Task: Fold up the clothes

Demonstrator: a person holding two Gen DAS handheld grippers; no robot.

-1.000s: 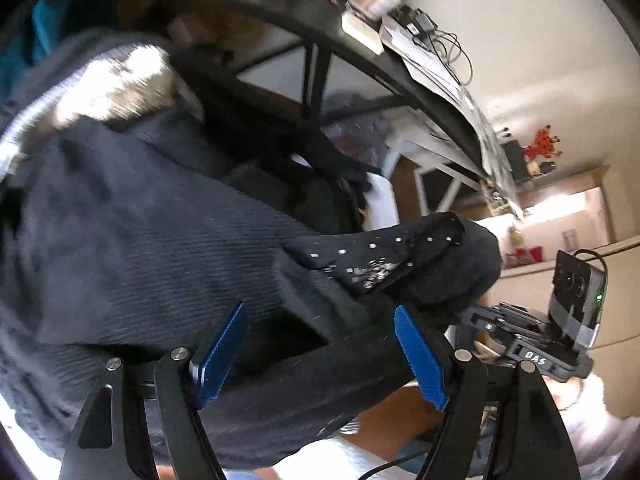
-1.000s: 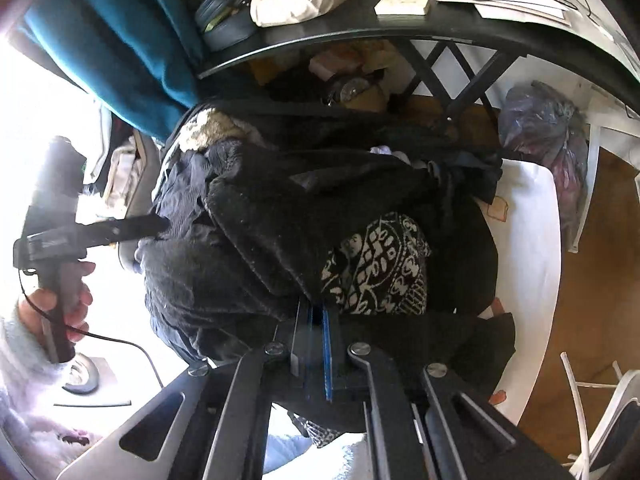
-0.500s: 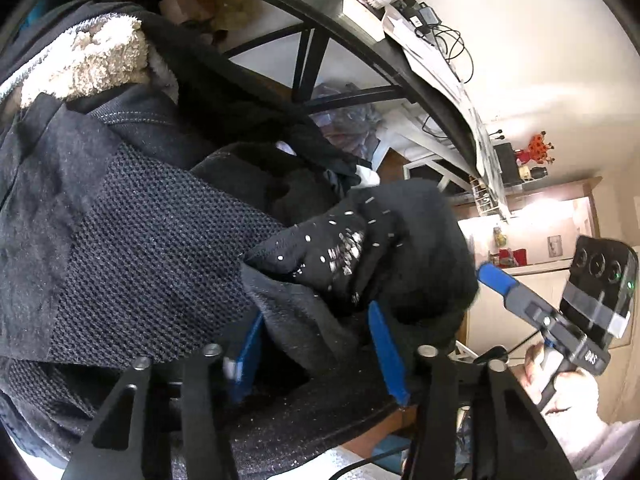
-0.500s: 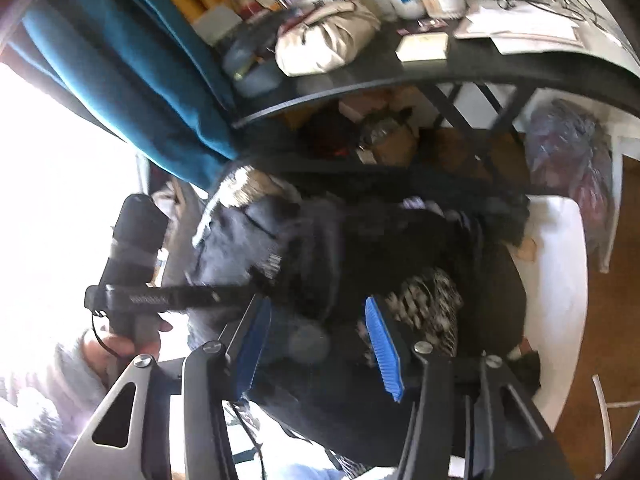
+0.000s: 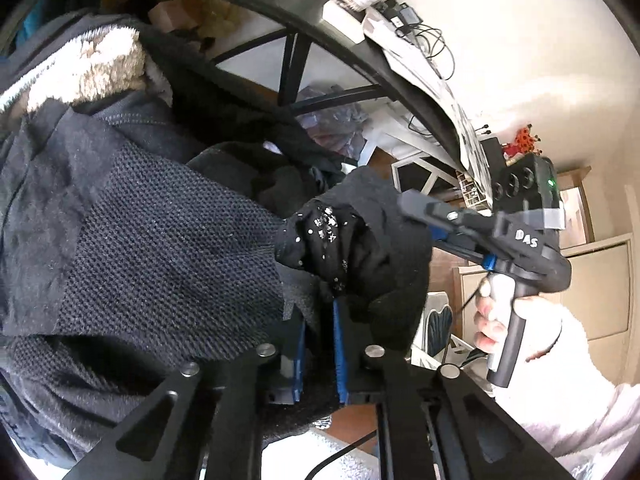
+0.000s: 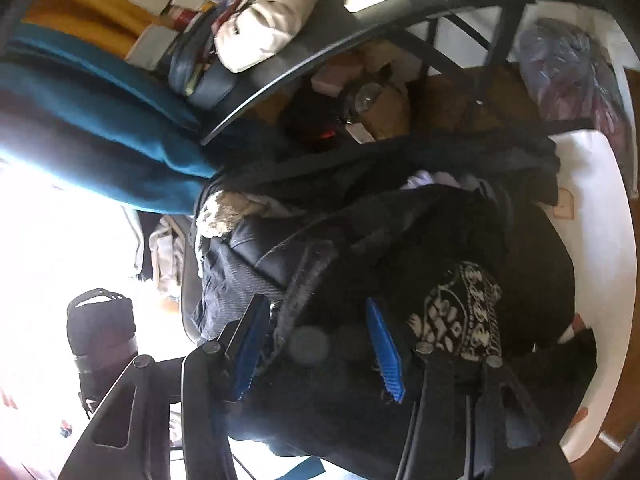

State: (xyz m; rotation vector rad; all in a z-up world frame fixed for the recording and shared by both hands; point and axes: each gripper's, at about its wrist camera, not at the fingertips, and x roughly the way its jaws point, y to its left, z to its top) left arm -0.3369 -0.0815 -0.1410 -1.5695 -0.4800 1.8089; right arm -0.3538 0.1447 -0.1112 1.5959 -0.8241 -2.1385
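- A heap of dark clothes [image 6: 400,264] lies crumpled, unfolded, straight ahead of both hand-held grippers, on a white table [image 6: 600,240].
- A black knit garment [image 5: 160,248] with a coarse mesh weave spreads to the left of the left hand-held gripper [image 5: 318,344]; a fold of it is pinched between the blue pads, which stand nearly together.
- A black piece with small white specks [image 5: 320,236] bunches just above that pinch.
- A black-and-white patterned cloth [image 6: 460,316] lies rumpled just right of the right hand-held gripper [image 6: 316,344], whose pads stand apart around dark fabric.
- A pale fur-trimmed collar [image 5: 88,68] sits at the heap's far left.
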